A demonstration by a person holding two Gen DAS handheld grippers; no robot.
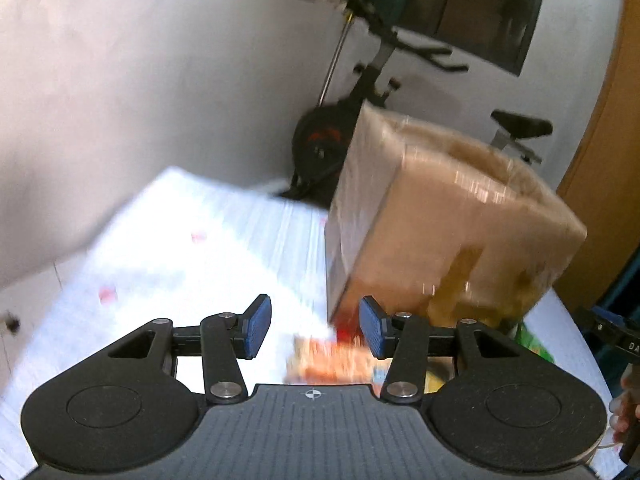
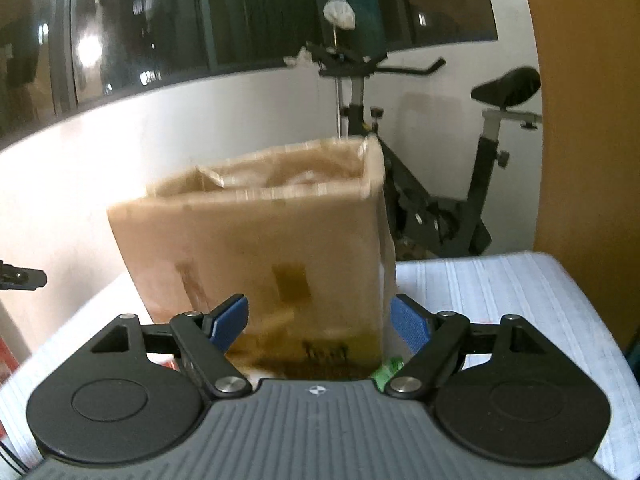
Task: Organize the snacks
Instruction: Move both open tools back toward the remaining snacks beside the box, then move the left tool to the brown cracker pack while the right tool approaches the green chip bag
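A tall open-topped cardboard box (image 1: 440, 216) stands on a white cloth-covered table (image 1: 180, 240). It also shows in the right wrist view (image 2: 256, 248). My left gripper (image 1: 316, 326) is open and empty, near the box's lower left corner. Blurred orange and yellow snack packets (image 1: 332, 360) lie under it at the box's foot. My right gripper (image 2: 318, 322) is open and empty, facing the box's front wall. A green packet (image 2: 388, 370) lies by its right finger.
An exercise bike (image 2: 440, 184) stands behind the table against a white wall. A dark window runs above. An orange wooden panel (image 2: 584, 120) is at the right. The other gripper (image 1: 616, 336) shows at the right edge of the left wrist view.
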